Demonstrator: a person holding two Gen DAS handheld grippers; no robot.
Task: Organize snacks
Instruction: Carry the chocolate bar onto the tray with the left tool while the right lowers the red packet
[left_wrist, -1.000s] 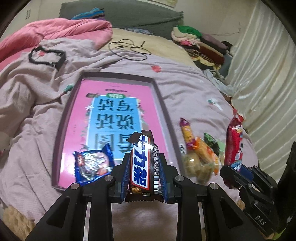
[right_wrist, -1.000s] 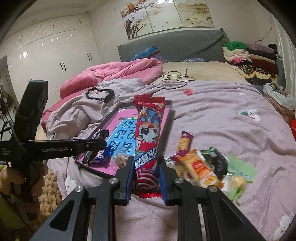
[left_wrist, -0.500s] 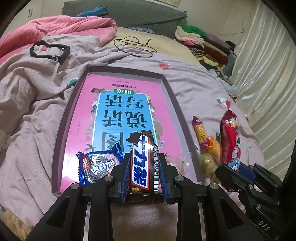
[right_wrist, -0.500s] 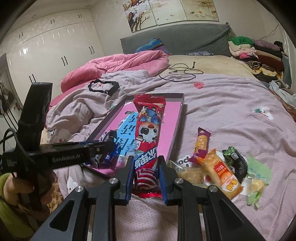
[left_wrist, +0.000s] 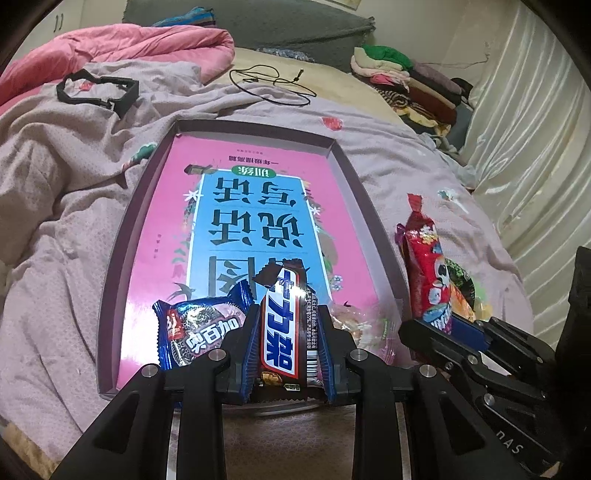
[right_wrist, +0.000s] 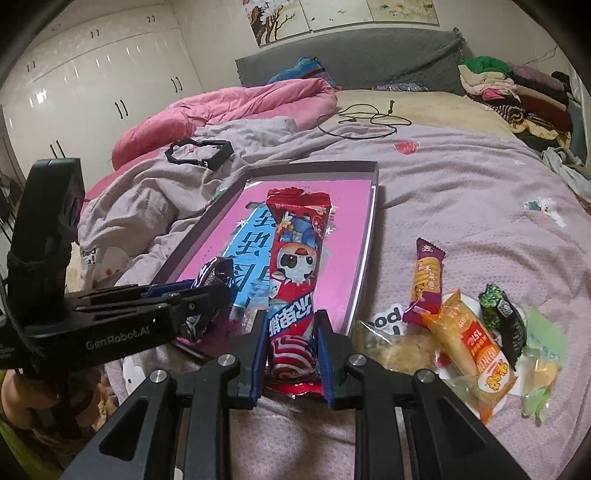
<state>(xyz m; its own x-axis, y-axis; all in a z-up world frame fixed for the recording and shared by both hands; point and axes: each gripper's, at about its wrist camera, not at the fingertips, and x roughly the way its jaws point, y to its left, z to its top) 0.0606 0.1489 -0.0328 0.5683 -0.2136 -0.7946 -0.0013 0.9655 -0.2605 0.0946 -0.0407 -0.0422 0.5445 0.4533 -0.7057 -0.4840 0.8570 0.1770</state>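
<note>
Bed (right_wrist: 461, 192), mauve cover, rumpled on my left: soft ground, so the snacks need a firm flat base to be sorted on

Tray (left_wrist: 373, 221), shallow, dark-rimmed, pink and blue printed floor, laid lengthwise away from me. Reads as the collecting spot: the far end is bare, and the near end holds a blue cookie packet (left_wrist: 199, 328) and a clear-wrapped snack (left_wrist: 354, 321) by the right rim

Loose pile (right_wrist: 469, 332) on the cover right of the tray, outside it: purple-ended wafer pack, orange pack, dark green pack, pale green wrappers. Judged still to sort

Red panda-print packet (right_wrist: 297, 258), long, pinched near its lower end by my right gripper (right_wrist: 291, 354), jaws closed to the packet's width. Held low so the length stands forward; in the right view it overlaps the tray, while the left view puts it at the right rim, so whether it is over the tray I cannot tell

Chocolate bar (left_wrist: 284, 325), brown with a white and blue label, clamped across its width in my left gripper (left_wrist: 286, 350), jaws narrow, pads on both long edges. Its tip reaches over the near end, beside the cookie packet; likely going down alongside, row-wise
</note>
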